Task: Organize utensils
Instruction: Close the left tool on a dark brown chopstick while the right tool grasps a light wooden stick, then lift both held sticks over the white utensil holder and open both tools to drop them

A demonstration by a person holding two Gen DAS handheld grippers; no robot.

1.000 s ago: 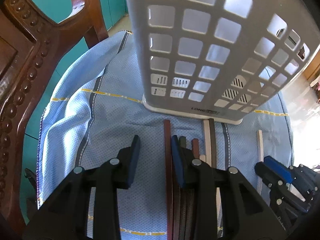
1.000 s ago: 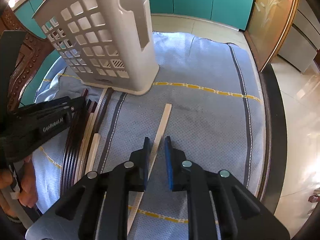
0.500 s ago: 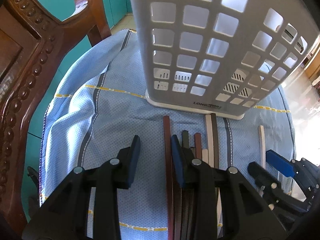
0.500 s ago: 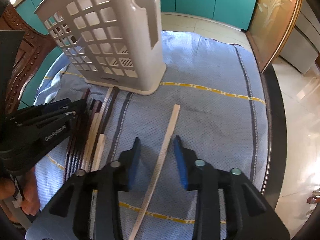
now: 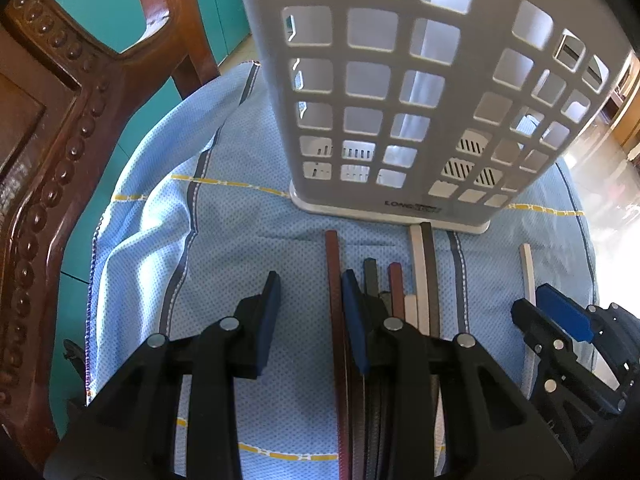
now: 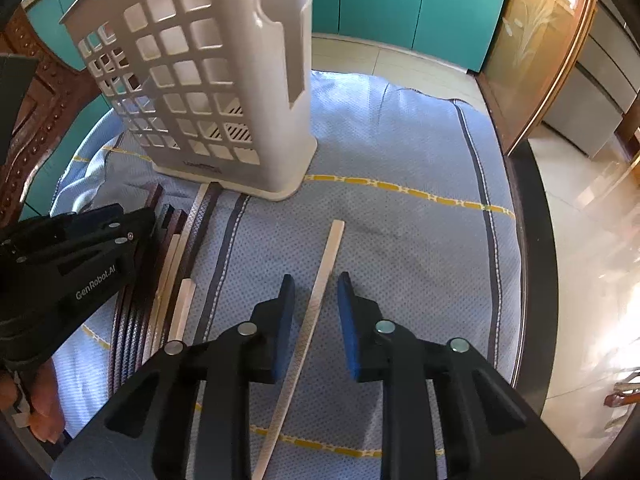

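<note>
Right wrist: pale flat chopstick (image 6: 320,296), textured, slim

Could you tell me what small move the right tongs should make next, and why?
Probably finish closing on the pale chopstick. The right tongs straddle it on the cloth; their jaws have just been closing, yet a gap shows on both sides, so nothing is gripped. Then it can go into the basket.

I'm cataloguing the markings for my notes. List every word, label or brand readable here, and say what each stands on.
"GenRobot.AI": white lettering on the black body of the left gripper, seen from the right wrist camera.
"LONG...": dark print on the base of the white plastic utensil basket; the letters after these are too small and blurred to read.
No other text is legible.
</note>
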